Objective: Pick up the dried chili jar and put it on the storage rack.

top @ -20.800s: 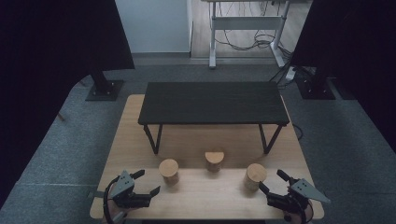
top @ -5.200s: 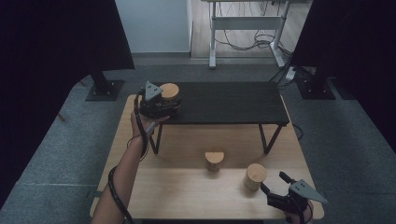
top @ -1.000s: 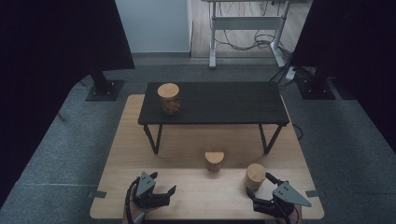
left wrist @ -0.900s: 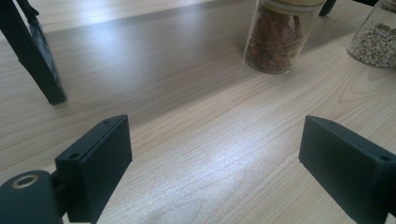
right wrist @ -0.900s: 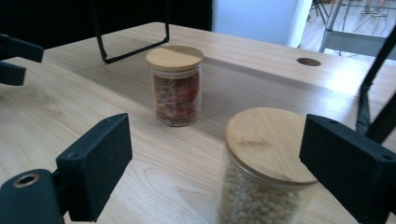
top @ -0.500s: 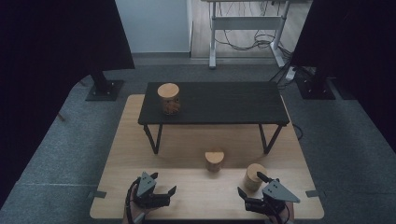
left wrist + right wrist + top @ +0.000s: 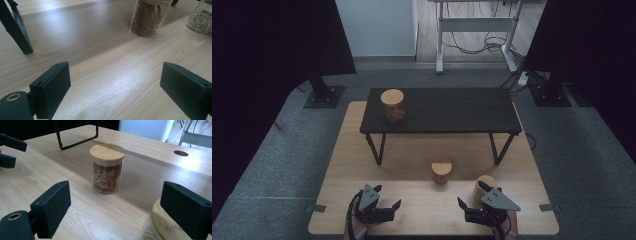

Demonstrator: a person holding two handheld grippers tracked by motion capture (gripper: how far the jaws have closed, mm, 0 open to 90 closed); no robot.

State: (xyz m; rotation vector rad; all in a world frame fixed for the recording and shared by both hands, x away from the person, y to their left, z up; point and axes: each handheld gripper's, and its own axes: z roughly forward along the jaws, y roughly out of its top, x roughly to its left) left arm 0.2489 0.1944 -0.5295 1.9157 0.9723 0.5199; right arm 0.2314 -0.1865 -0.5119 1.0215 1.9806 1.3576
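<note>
With one jar (image 7: 393, 105) already on the black bench (image 7: 447, 111), the right gripper (image 7: 479, 202) had swung in toward the middle jar (image 7: 107, 168) beside the near jar (image 7: 484, 184), jaws wide and empty, likely the next pick, while the left gripper (image 7: 382, 200) waited, jaws wide.

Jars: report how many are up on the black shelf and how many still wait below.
Done: one jar stands on the black shelf. In hand: nothing; the left gripper and right gripper both have their jaws open, the right beside the jar of pale grains. Left: that jar and the jar of red pieces, both on the wooden table.
</note>
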